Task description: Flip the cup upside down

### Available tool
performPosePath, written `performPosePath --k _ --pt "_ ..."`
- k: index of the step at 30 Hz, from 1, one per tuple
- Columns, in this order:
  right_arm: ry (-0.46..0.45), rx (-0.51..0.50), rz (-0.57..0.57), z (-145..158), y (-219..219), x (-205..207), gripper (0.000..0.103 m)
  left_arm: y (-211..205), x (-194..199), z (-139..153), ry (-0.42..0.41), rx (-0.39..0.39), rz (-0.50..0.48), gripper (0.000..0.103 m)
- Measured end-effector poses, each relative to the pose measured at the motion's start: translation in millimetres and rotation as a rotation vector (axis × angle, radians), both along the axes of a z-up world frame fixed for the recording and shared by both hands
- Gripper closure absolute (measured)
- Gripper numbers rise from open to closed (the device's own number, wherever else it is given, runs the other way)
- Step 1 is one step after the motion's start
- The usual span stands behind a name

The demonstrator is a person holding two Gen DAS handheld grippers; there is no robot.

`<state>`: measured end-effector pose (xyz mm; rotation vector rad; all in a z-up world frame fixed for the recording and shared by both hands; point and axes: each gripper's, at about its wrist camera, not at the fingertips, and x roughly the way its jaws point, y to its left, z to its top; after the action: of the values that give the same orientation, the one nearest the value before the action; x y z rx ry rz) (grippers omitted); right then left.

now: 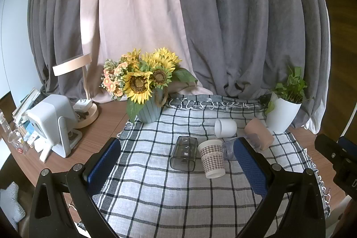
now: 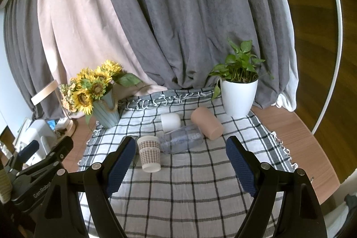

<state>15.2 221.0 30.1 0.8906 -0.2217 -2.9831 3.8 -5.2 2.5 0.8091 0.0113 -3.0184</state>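
Note:
Several cups sit on the checked cloth [image 1: 167,193]. A patterned paper cup [image 1: 211,158] [image 2: 149,153] stands with its wider rim down. A smoky clear cup [image 1: 184,153] lies on its side to its left. A clear plastic cup [image 2: 181,141] lies on its side, partly hidden behind my left gripper's right finger [image 1: 250,167]. A white cup [image 1: 225,128] [image 2: 170,122] and a pink cup [image 1: 260,135] [image 2: 206,123] lie on their sides further back. My left gripper [image 1: 176,167] is open and empty, short of the cups. My right gripper [image 2: 180,165] is open and empty, near the paper cup.
A sunflower vase [image 1: 149,113] [image 2: 106,112] stands at the cloth's back left. A white potted plant [image 1: 282,113] [image 2: 238,96] stands at the back right. A lamp [image 1: 86,108] and a white device [image 1: 50,124] sit on the wooden table at left. Curtains hang behind.

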Motion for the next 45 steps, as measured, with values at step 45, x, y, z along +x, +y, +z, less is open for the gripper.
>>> performPosePath --k 45 --pt "-0.005 0.005 0.004 -6.5 -4.6 -8.0 0.020 0.0 -16.9 -10.4 -0.041 -0.008 -0.018 0.000"
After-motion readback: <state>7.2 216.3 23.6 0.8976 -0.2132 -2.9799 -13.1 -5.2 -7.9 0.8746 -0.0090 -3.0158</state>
